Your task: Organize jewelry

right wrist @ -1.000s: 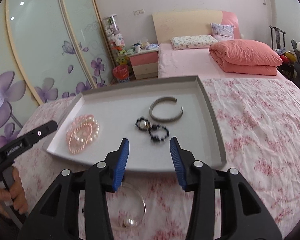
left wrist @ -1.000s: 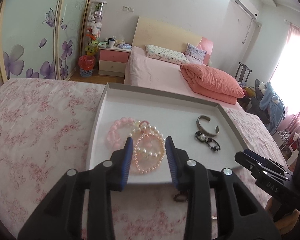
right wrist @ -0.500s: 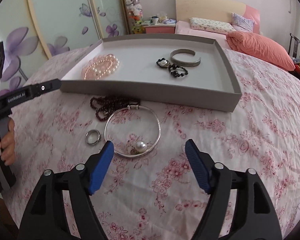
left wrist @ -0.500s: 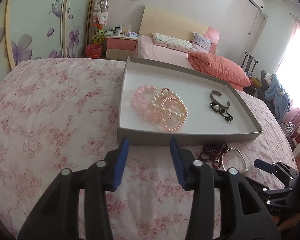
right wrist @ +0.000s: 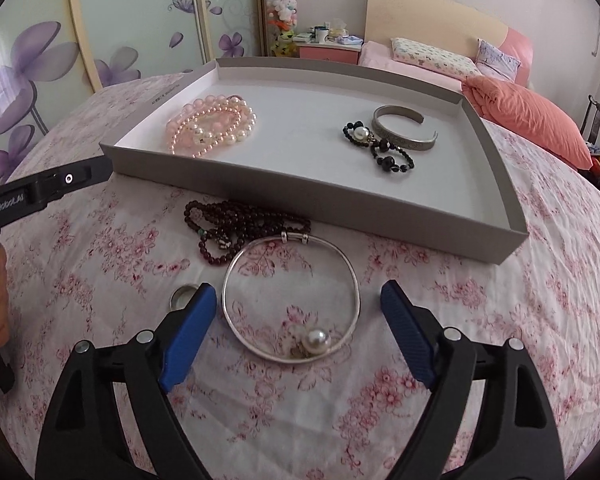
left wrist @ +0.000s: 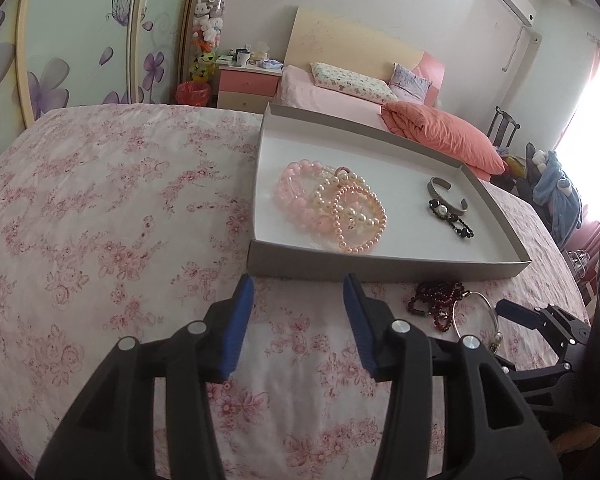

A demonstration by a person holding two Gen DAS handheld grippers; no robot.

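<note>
A grey tray (right wrist: 308, 204) on the floral bedspread holds pink and pearl bracelets (right wrist: 212, 126), a black bead bracelet (right wrist: 380, 146) and a silver cuff (right wrist: 404, 126). In front of the tray lie a dark red bead strand (right wrist: 236, 226), a silver ring (right wrist: 182, 294) and a silver bangle with a pearl (right wrist: 292, 300). My right gripper (right wrist: 296, 308) is open wide, its fingers either side of the bangle. My left gripper (left wrist: 298, 300) is open and empty before the tray's (left wrist: 380, 268) front wall. The bracelets (left wrist: 332, 204), red beads (left wrist: 436, 304) and bangle (left wrist: 476, 316) show there too.
The left gripper's body (right wrist: 40, 192) reaches in from the left edge of the right wrist view. The right gripper's body (left wrist: 540, 320) sits low right in the left wrist view. A second bed with an orange quilt (left wrist: 440, 136) and a nightstand (left wrist: 248, 84) stand behind.
Both grippers have pulled back from over the tray to the bedspread in front of it. The right gripper has opened wider and come down around the bangle.
</note>
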